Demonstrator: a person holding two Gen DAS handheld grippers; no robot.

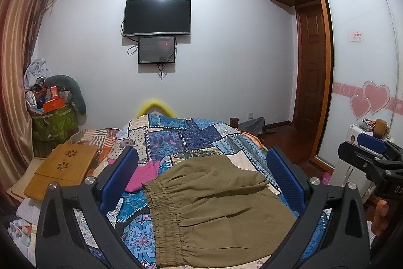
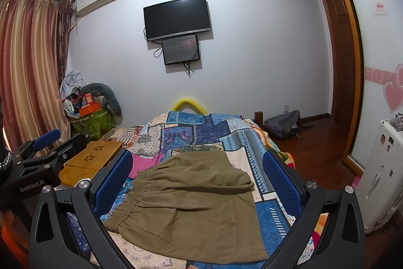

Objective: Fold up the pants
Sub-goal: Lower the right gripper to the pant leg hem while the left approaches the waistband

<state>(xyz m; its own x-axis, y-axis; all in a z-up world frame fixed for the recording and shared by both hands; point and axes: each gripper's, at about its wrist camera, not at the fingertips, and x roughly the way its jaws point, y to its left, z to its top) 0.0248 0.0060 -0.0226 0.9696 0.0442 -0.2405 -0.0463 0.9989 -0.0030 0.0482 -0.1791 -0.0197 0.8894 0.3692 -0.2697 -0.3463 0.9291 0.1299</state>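
Observation:
Olive-brown pants (image 1: 211,213) lie folded on the patchwork bedspread (image 1: 176,138), elastic waistband to the left. They also show in the right wrist view (image 2: 196,203). My left gripper (image 1: 201,168) is open and empty, its blue pads held above the pants. My right gripper (image 2: 199,168) is open and empty, also above the pants. The right gripper shows at the right edge of the left wrist view (image 1: 372,150). The left gripper shows at the left edge of the right wrist view (image 2: 45,143).
A pink garment (image 1: 143,175) lies left of the pants. A wooden lap tray (image 1: 63,170) rests on the bed's left side. A green bin (image 1: 54,122) of clutter stands by the curtain. A backpack (image 2: 282,125) lies on the floor. A white appliance (image 2: 380,175) stands at right.

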